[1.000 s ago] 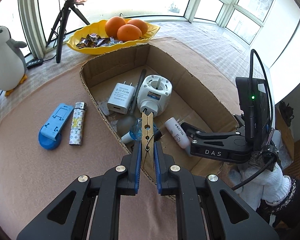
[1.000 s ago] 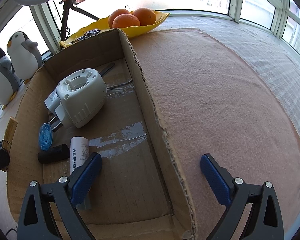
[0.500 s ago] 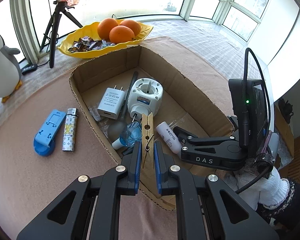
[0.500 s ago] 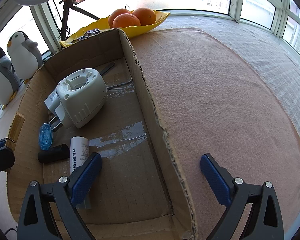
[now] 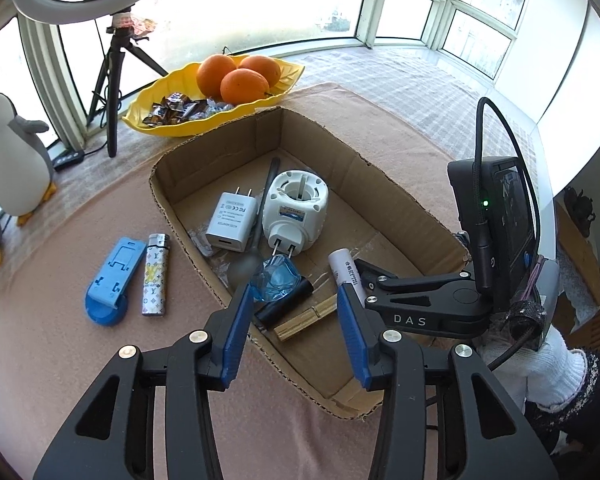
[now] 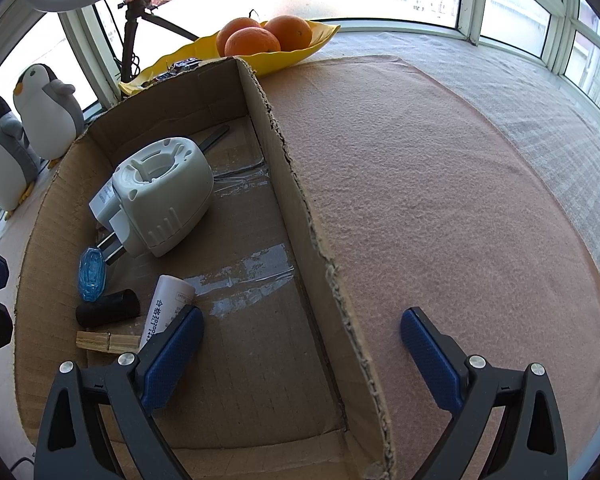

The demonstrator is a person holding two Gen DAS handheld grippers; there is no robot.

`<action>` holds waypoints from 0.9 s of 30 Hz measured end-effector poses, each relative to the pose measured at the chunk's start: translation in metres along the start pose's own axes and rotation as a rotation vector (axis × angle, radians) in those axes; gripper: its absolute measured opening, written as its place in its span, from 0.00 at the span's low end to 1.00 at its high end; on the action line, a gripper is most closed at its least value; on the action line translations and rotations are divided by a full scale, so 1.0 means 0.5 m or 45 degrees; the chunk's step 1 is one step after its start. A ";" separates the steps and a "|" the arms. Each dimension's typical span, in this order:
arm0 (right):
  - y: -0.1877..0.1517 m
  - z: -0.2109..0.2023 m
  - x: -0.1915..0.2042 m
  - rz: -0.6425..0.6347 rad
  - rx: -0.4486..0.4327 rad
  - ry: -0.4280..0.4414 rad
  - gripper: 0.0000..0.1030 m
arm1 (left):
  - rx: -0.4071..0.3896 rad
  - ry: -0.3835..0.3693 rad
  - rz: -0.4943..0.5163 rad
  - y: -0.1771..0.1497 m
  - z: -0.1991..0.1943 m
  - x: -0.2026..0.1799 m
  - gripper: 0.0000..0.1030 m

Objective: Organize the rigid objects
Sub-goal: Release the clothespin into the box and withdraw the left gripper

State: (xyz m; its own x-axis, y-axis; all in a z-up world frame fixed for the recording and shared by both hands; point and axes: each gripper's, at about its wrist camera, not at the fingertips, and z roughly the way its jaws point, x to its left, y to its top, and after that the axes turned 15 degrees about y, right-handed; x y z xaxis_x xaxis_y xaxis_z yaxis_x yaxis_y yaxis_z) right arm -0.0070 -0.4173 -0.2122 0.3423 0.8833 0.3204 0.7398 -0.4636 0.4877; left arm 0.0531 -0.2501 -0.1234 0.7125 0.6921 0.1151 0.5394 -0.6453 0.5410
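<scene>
Left wrist view: the left gripper [image 5: 292, 330] is opening, fingers apart over the peg [image 5: 305, 318] lying free in the box [image 5: 216, 148]; right wrist view: the right gripper [image 6: 302, 354] straddles the box wall, fingers wide, holding nothing.

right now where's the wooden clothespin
The wooden clothespin lies flat on the floor of the cardboard box, at its near end. It sits beside the black cap of the blue bottle, below the opening left claw.

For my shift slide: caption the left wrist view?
Left gripper, jaws opening, above wooden clothespin lying in cardboard box.
</scene>
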 end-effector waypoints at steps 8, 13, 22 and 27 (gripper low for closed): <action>0.000 0.000 0.000 0.000 0.000 0.000 0.95 | -0.007 0.008 -0.013 0.002 -0.002 0.019 0.41; 0.000 0.000 0.000 0.000 0.000 0.000 0.95 | 0.002 0.038 -0.039 0.002 0.003 0.064 0.41; 0.000 0.000 -0.001 0.000 0.000 0.001 0.95 | 0.070 0.131 -0.080 -0.023 0.033 0.175 0.41; 0.000 0.000 -0.001 0.001 0.000 0.000 0.95 | 0.127 0.188 -0.072 -0.037 0.055 0.231 0.41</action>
State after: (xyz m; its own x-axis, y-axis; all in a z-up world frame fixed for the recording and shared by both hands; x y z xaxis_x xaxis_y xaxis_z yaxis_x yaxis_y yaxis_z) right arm -0.0071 -0.4176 -0.2121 0.3425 0.8830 0.3210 0.7394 -0.4642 0.4877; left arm 0.1376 -0.1671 -0.1428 0.6099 0.7636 0.2119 0.6239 -0.6276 0.4657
